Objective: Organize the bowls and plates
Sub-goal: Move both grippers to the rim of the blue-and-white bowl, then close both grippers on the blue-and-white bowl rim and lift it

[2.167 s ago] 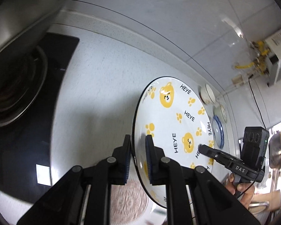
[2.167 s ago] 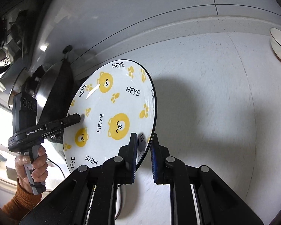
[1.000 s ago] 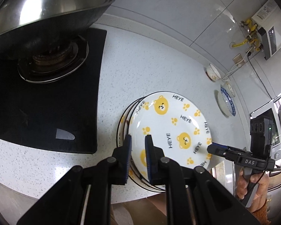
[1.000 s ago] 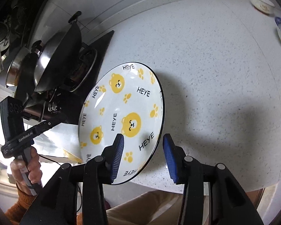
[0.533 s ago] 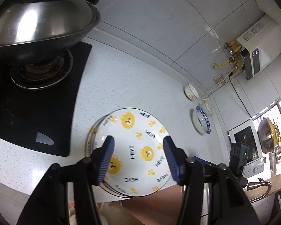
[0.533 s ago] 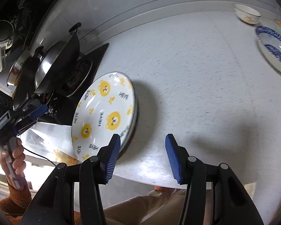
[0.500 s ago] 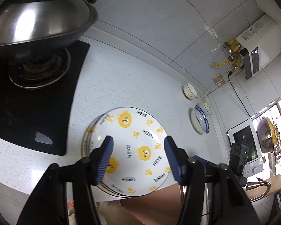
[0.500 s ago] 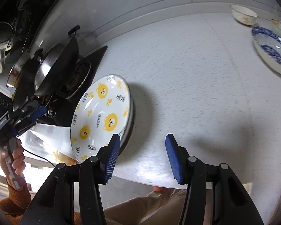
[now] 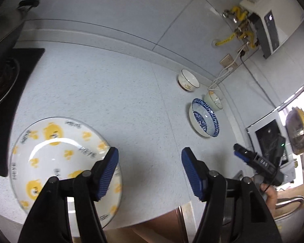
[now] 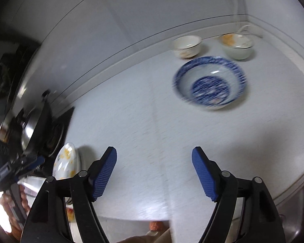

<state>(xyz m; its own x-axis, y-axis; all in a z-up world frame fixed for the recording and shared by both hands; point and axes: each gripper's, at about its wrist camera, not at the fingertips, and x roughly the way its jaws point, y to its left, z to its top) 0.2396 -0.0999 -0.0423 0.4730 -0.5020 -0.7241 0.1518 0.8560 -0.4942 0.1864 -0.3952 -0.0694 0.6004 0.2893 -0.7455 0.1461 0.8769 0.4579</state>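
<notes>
A stack of white plates with yellow bears (image 9: 56, 154) (image 10: 65, 161) lies flat near the counter's front edge, beside the stove. My left gripper (image 9: 150, 172) hangs above the counter just right of the stack, its jaws opening with nothing between them. My right gripper (image 10: 154, 174) is over bare counter further right, its jaws also opening and empty. Ahead of it stands a blue-patterned bowl (image 10: 209, 82) (image 9: 203, 119). Behind that are two small white bowls, one (image 10: 187, 46) (image 9: 187, 80) on the left and one (image 10: 237, 46) (image 9: 213, 101) on the right, near the wall.
A black stove (image 9: 8, 93) with a steel wok (image 10: 33, 129) stands at the left. The tiled wall runs behind the counter, with a socket and cable (image 9: 228, 63) and a water heater (image 9: 271, 26). A sink (image 9: 289, 208) lies at the far right.
Both grippers let go of the bear plate, which now lies on the stack. Both opened wider and swung right, away from the stack and toward the bowls.
</notes>
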